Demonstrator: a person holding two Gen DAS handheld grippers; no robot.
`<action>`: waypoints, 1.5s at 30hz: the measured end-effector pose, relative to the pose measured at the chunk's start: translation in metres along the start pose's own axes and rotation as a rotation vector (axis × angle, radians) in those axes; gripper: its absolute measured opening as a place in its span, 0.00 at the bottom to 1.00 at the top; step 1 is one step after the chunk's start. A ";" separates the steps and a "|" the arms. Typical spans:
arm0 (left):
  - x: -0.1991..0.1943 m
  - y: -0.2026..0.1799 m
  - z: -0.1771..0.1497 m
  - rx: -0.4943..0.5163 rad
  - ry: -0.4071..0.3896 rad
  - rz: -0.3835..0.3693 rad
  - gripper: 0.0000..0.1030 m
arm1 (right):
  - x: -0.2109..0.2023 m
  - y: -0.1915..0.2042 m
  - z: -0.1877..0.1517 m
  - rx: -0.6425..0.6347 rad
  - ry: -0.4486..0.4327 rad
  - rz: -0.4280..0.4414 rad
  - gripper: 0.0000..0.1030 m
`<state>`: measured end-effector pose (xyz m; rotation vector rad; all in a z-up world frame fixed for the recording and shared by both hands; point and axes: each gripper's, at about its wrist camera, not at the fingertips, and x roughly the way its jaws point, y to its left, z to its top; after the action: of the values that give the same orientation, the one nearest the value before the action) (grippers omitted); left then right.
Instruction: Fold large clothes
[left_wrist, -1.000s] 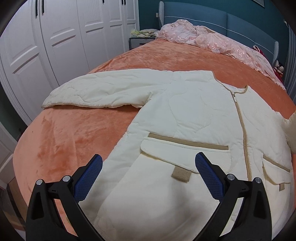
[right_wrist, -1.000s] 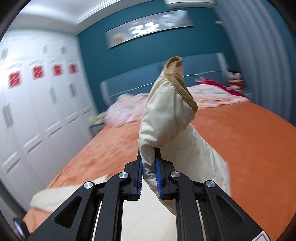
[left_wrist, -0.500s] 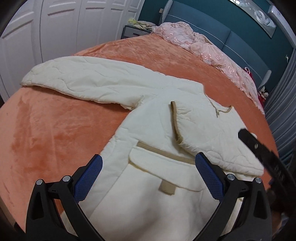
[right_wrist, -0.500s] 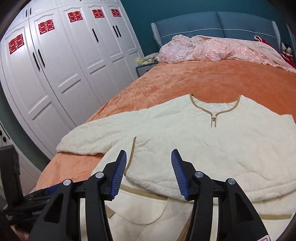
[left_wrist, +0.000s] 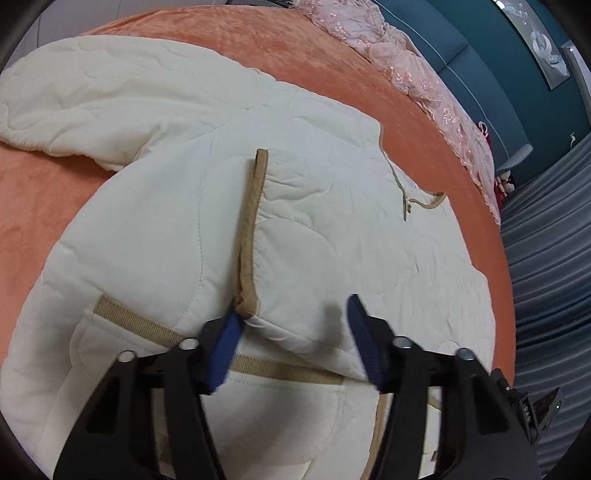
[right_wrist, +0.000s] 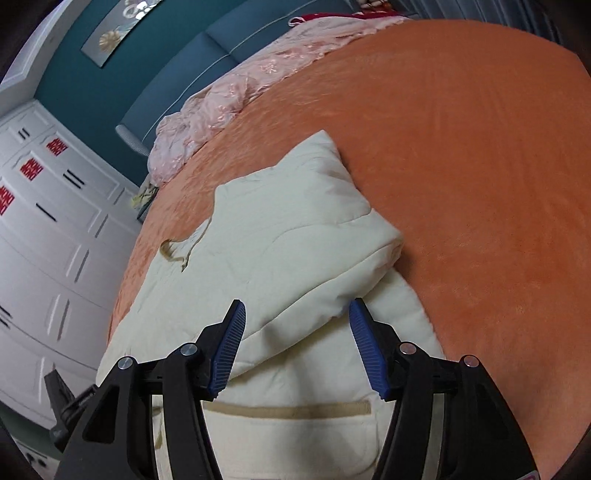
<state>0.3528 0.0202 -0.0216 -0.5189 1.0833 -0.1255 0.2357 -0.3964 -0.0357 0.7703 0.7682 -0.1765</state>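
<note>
A cream quilted jacket (left_wrist: 155, 236) lies front up on the orange bed (left_wrist: 33, 206). One sleeve (left_wrist: 332, 251) is folded across its chest, and its tan cuff (left_wrist: 251, 221) points towards me. My left gripper (left_wrist: 293, 325) hangs over the near end of that cuff. Its jaws are closing, one fingertip (left_wrist: 229, 328) touches the cuff corner, and the pads do not press the cloth. The other sleeve (left_wrist: 92, 107) stretches out to the far left. My right gripper (right_wrist: 295, 325) is over the fold of the same sleeve (right_wrist: 295, 236). Its jaws are opening, with loose cloth between them.
Crumpled pink bedding (left_wrist: 424, 85) lies along the blue headboard (right_wrist: 192, 70). White wardrobe doors (right_wrist: 48, 236) stand to one side and grey curtains (left_wrist: 554, 236) to the other. Bare orange bedspread (right_wrist: 480, 177) spreads beyond the jacket. A tan-trimmed pocket (right_wrist: 291, 410) lies near me.
The right gripper came down and let go of the sleeve cuff, which now lies across the jacket's chest. The left gripper moved forward onto that cuff and its jaws narrowed.
</note>
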 end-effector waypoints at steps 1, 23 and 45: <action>-0.001 -0.003 0.004 0.017 -0.010 0.026 0.23 | 0.004 -0.004 0.003 0.021 -0.003 -0.007 0.57; 0.018 0.004 0.007 0.266 -0.146 0.198 0.07 | 0.044 0.026 -0.004 -0.222 -0.018 -0.114 0.11; -0.023 -0.066 -0.003 0.411 -0.232 0.206 0.46 | 0.025 0.136 -0.034 -0.545 0.010 -0.095 0.22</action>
<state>0.3490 -0.0306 0.0264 -0.0484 0.8477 -0.1004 0.2907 -0.2722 0.0078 0.2190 0.8142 -0.0425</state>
